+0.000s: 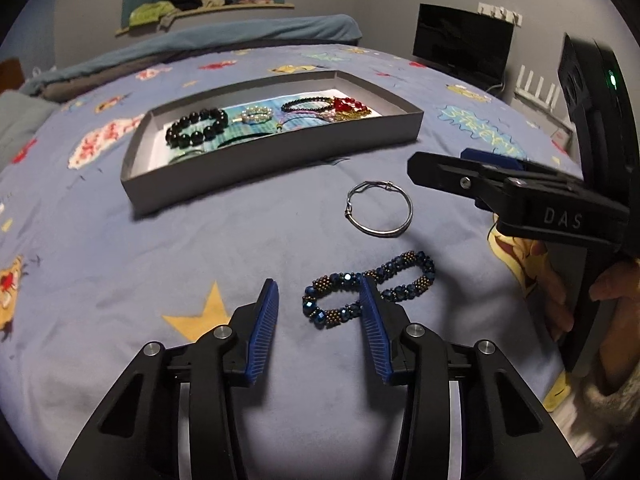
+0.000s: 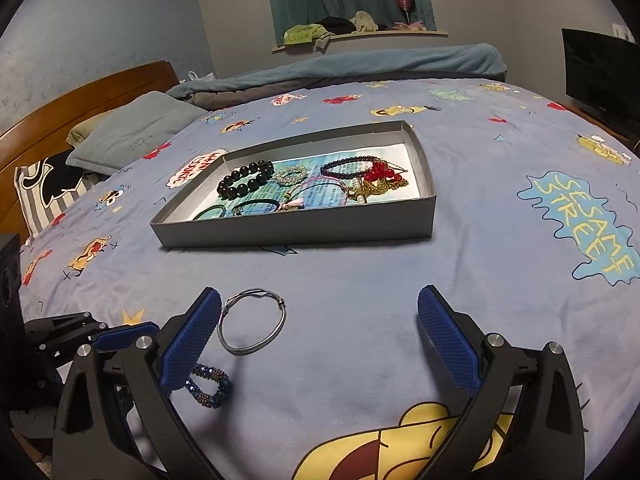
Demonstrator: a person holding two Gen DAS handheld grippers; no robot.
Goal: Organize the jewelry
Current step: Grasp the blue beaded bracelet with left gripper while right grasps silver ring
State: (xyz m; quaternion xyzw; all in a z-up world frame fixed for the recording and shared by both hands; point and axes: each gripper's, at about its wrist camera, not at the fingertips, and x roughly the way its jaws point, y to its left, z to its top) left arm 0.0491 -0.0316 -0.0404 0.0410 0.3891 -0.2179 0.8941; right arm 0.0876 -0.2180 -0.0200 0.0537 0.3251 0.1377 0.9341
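2 bracelets lie loose on the bed, outside the grey box [image 1: 276, 160]; the blue beaded bracelet [image 1: 368, 290] is the nearer one to the left gripper [image 1: 318, 308], and its long axis runs across that gripper's view, from lower left up to the right; its left loop sits in the gap between the 2 blue fingers [image 1: 262, 322], while the right finger crosses the strand near its middle, so the other loop lies outside the gap to the right; whether that finger tip rests on the beads or hangs just over them, I cannot tell; the left fingers stand partly spread, and nothing is pinched between both pads; to my eye a clean pinch would want the gripper shifted a little to the right, or closed across the left loop alone.

Beyond the beads, toward the box, lies the thin silver bangle [image 2: 253, 326], flat on the bed cover [image 2: 360, 320]; it sits just beside the left finger of the right gripper [image 2: 320, 332], partly inside the wide gap; the right fingers are spread wide and hold nothing, so the right hand is the nearer one for the bangle.

Farther out, toward the middle of the bed, the box already holds a black bead bracelet [image 1: 196, 128], a red bead piece [image 1: 348, 106] and several others.
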